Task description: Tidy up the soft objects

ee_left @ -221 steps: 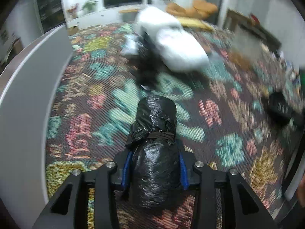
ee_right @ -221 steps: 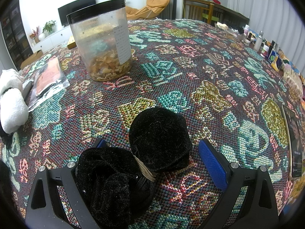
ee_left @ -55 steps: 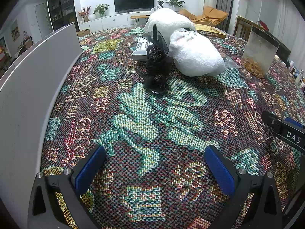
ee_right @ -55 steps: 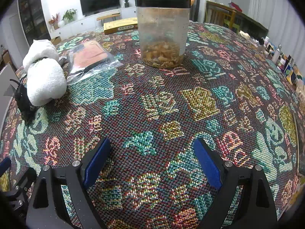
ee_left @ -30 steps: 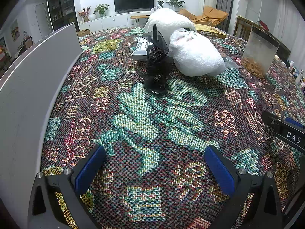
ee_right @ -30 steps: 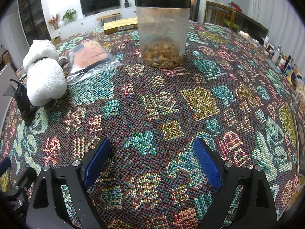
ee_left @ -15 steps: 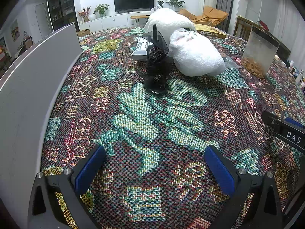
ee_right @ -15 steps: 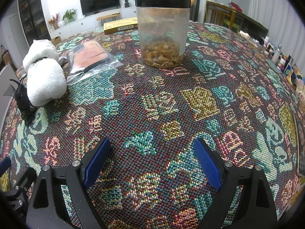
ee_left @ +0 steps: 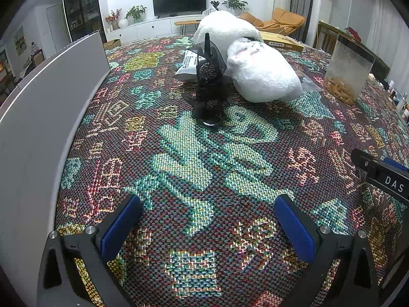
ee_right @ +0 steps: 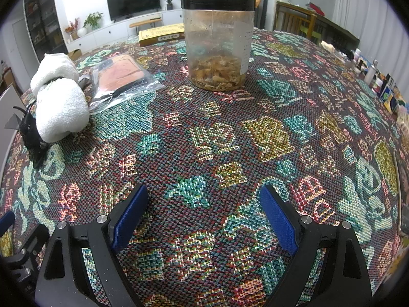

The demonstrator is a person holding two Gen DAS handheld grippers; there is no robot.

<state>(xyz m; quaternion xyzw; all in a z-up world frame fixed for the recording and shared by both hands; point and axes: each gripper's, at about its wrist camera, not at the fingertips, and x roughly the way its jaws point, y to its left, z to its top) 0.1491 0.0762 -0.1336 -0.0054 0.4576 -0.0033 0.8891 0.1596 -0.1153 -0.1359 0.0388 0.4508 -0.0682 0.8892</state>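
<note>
Both of my grippers are empty right now. My left gripper (ee_left: 207,215) has its blue pads wide apart with only the colorful woven tablecloth (ee_left: 204,158) between them, and my right gripper (ee_right: 203,212) is wide open too, with nothing but cloth between its pads. Far ahead of my left gripper, the soft things sit together in one bunch. There are two fluffy white rolled towels (ee_left: 258,74), one behind the other, and just to their left a pile of black fuzzy things with a bit of black netting (ee_left: 209,89) is touching the nearer towel. From my right gripper the same bunch is far off to the left: the white towels (ee_right: 60,105) with the black pile (ee_right: 30,138) right beside them. So I think the gathering part looks mostly done, because the soft things I can see are already in one spot and I am not holding anything. I cannot see any other soft thing lying loose near either gripper. A clear plastic bag with something orange inside (ee_right: 122,76) lies next to the towels, ahead and to the left of my right gripper. I cannot tell if it counts as soft or still needs a home. A tall clear jar with a black lid (ee_right: 218,43) stands straight ahead of my right gripper, well apart from the bunch, and it looks hard, so I would leave it.
</note>
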